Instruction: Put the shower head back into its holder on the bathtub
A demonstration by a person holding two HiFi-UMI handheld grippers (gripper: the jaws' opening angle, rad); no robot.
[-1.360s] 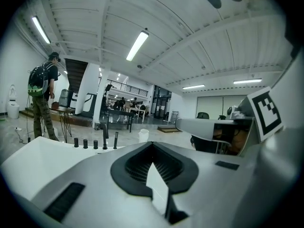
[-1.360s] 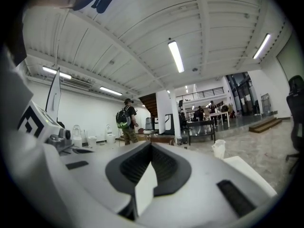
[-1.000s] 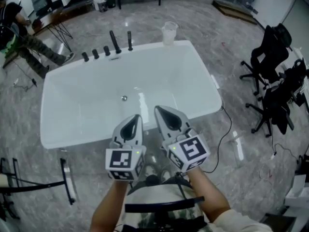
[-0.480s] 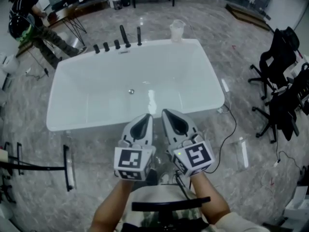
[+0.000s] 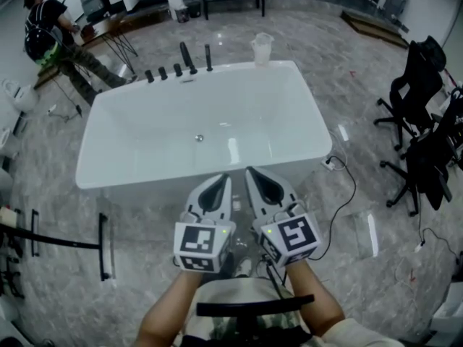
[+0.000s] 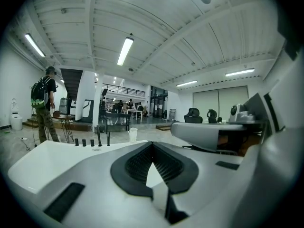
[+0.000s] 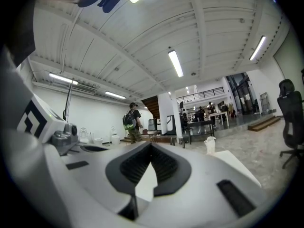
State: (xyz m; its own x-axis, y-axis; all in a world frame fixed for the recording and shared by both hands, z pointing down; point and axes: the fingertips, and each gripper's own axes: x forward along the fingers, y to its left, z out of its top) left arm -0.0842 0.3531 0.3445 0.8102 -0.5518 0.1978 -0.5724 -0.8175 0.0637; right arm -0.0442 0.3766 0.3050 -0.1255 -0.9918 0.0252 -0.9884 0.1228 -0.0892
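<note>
The white bathtub [image 5: 108,172] lies ahead of me on the marble floor. On its far rim stands a row of black fittings [image 5: 178,69]: three short knobs, a taller tilted piece [image 5: 187,56] and a slim upright rod [image 5: 209,58]. I cannot tell which of them is the shower head. My left gripper [image 5: 221,179] and right gripper [image 5: 250,172] hover side by side at the tub's near rim, both shut and empty. In the left gripper view the left gripper [image 6: 152,144] points across the tub [image 6: 28,160] toward the fittings [image 6: 99,139]. The right gripper [image 7: 151,145] has its tips together.
A clear plastic cup [image 5: 262,48] stands on the tub's far right corner. A person with a backpack [image 5: 43,20] stands at the far left by a table. Black office chairs [image 5: 419,85] crowd the right side. A cable [image 5: 340,194] trails on the floor, and a black metal frame [image 5: 105,244] stands at my left.
The view has swung so the tub sits more squarely ahead. Both grippers have travelled together, staying side by side and shut. The person at the far left has come further into view.
</note>
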